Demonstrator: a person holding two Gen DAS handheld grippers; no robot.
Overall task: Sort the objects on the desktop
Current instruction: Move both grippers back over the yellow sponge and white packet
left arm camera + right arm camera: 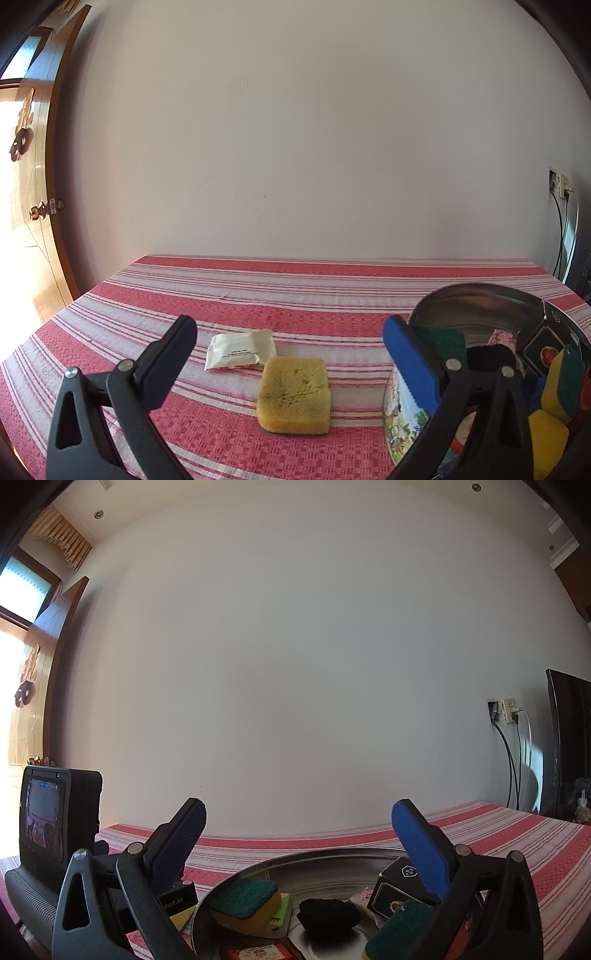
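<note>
Sponge (pixel 293 394) on table (pixel 332 284), packet (pixel 240 350) touching behind-left; tin (pixel 480 306) right, holding sponges.

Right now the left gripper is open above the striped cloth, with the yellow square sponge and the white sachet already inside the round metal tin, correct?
Not quite. In the left wrist view the yellow square sponge and white sachet lie on the striped cloth, outside the round metal tin. The left gripper is open.

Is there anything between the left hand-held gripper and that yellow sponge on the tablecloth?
Nothing visible. The left hand-held gripper is open, and the sponge lies on bare tablecloth ahead of its fingers. The white packet touches the sponge's far left corner, behind it. The tin stands to the right.
</note>
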